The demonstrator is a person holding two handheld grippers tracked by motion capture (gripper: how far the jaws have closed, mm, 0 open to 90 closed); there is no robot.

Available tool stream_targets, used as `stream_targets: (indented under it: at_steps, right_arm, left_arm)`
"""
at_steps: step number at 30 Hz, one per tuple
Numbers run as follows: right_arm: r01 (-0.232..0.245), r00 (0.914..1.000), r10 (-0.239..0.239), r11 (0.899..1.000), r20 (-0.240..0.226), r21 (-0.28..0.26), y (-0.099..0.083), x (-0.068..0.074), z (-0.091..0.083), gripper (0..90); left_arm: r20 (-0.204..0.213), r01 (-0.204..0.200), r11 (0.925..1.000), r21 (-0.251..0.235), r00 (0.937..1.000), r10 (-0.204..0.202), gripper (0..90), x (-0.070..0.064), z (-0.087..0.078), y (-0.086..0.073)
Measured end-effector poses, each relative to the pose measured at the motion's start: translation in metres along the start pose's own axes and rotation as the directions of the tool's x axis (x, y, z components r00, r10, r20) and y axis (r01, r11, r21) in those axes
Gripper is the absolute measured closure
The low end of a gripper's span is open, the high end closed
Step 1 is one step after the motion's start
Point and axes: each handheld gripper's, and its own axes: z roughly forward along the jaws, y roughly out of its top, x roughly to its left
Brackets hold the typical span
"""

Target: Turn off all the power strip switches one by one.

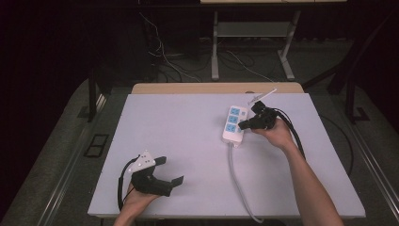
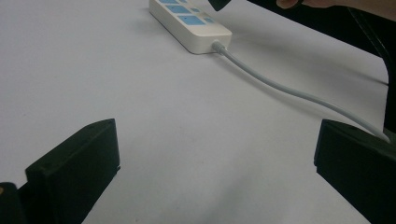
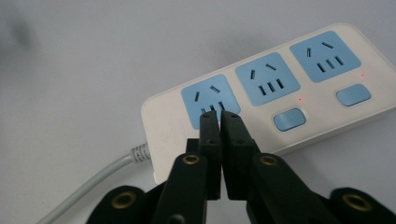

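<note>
A white power strip with three blue sockets lies at the right middle of the white table mat. Its grey cable runs to the front edge. My right gripper is shut with nothing between its jaws. Its tips hover over the socket nearest the cable end of the power strip and hide that socket's switch; whether they touch is unclear. Small red lights glow beside the other two switches. My left gripper rests open at the front left, well away from the power strip, with bare mat between its jaws.
A small white tag lies at the back by the wooden table edge. The right gripper's black cable trails along the forearm. The grey cable crosses the mat. Loose wires and desk legs stand on the floor beyond.
</note>
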Motion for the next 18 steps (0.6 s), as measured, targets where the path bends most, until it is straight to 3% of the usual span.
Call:
stream_targets:
  at_steps: [7, 18]
  right_arm:
    - [-0.027, 0.9996, 0.027, 1.000, -0.008, 0.000, -0.003, -0.005, 0.011, 89.7]
    - [-0.023, 0.9997, 0.023, 1.000, -0.013, 0.002, -0.003, -0.005, 0.016, 89.7]
  left_arm:
    - [-0.001, 0.000, 1.0000, 0.000, 1.0000, 0.000, 0.0, 0.001, 0.000, 0.000]
    - [-0.001, -0.001, 1.0000, 0.003, 1.0000, 0.001, 0.0, 0.001, 0.000, 0.000]
